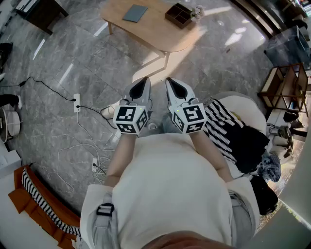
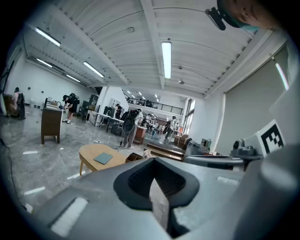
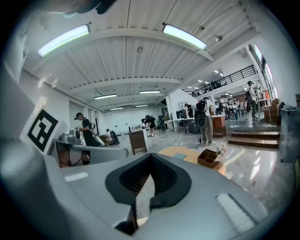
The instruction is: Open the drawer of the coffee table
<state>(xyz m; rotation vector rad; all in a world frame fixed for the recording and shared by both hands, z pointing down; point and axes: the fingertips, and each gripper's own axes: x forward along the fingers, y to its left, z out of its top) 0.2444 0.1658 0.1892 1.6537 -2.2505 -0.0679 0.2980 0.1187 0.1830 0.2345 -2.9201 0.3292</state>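
The coffee table [image 1: 150, 29] is a light wooden oval-topped table on the grey marble floor, ahead of me. A blue-grey flat pad [image 1: 134, 13] and a dark brown compartment box [image 1: 179, 14] lie on it. No drawer shows in any view. My left gripper [image 1: 144, 80] and right gripper [image 1: 171, 81] are side by side in front of my body, both shut and empty, well short of the table. The left gripper view has the table [image 2: 89, 152] beyond the closed left gripper [image 2: 152, 161]. The right gripper view shows the table [image 3: 190, 159] and box [image 3: 208, 158] past the closed right gripper [image 3: 151, 157].
A power strip [image 1: 77, 102] with cables trails across the floor at left. A dark cabinet [image 1: 41, 12] stands far left. A cushion with striped and black cloth [image 1: 228, 131] sits close on my right, and a wooden shelf [image 1: 286, 87] beyond it. People stand far off.
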